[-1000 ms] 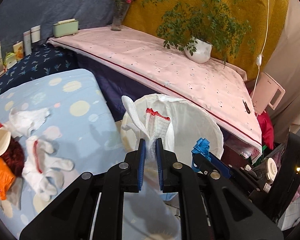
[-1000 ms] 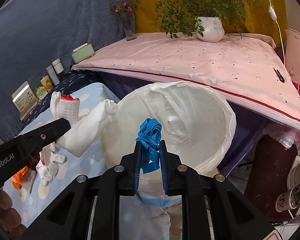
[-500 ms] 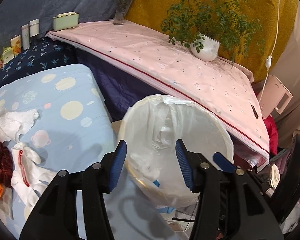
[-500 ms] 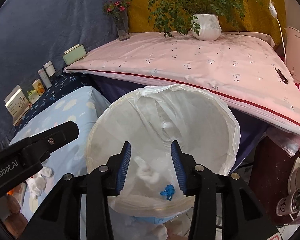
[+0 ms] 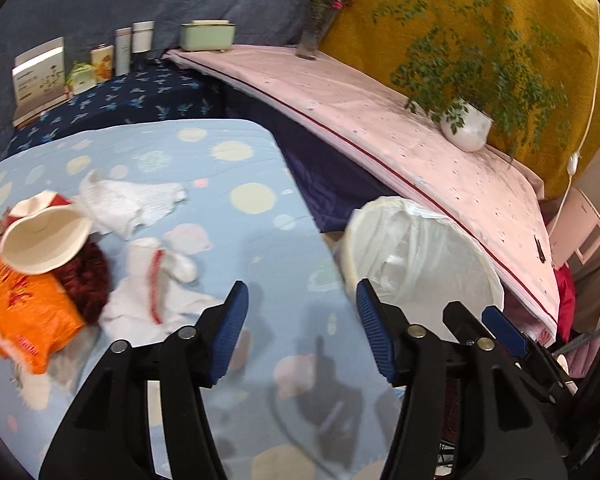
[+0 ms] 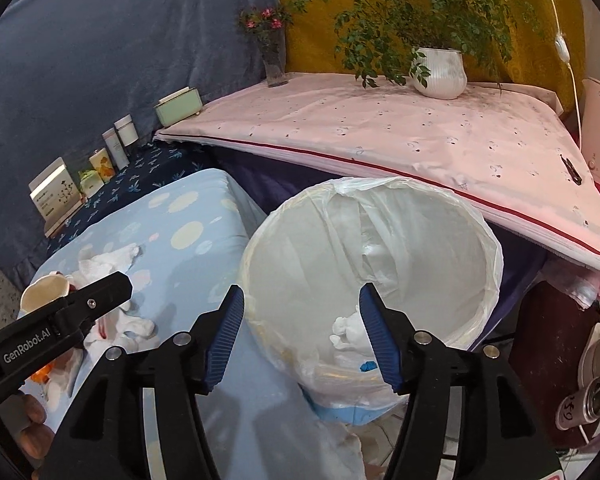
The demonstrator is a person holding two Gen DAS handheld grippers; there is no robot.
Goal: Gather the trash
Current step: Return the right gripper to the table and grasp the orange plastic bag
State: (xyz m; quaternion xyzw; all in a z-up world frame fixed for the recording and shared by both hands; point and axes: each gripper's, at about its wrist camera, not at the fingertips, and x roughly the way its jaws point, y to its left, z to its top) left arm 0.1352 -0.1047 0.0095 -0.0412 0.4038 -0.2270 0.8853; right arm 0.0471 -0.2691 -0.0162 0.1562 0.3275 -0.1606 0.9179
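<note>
A white-lined trash bin (image 6: pixel 476 280) stands beside the blue spotted table (image 6: pixel 204 240). Inside it lie a white glove (image 6: pixel 346 330) and a blue scrap (image 6: pixel 367 367). My right gripper (image 6: pixel 302 334) hangs over the bin's near rim, jaws opening, nothing between them. My left gripper (image 5: pixel 302 330) is over the table's right part, jaws opening and empty. On the table (image 5: pixel 260 240) lie two white gloves (image 5: pixel 132 200) (image 5: pixel 156 288), a paper cup (image 5: pixel 44 240), a dark red clump (image 5: pixel 90 280) and an orange wrapper (image 5: pixel 24 316). The bin (image 5: pixel 420 248) shows at the right.
A pink-covered shelf (image 6: pixel 380 128) runs behind the bin with a potted plant (image 6: pixel 440 72) and a flower vase (image 6: pixel 274 64). Small jars and boxes (image 5: pixel 116 52) line the dark blue ledge. Cans and clutter (image 6: pixel 588 396) sit at the right.
Both grippers opened: the white glove and the blue scrap dropped into the bin. My left gripper then swung left from over the bin to over the table.
</note>
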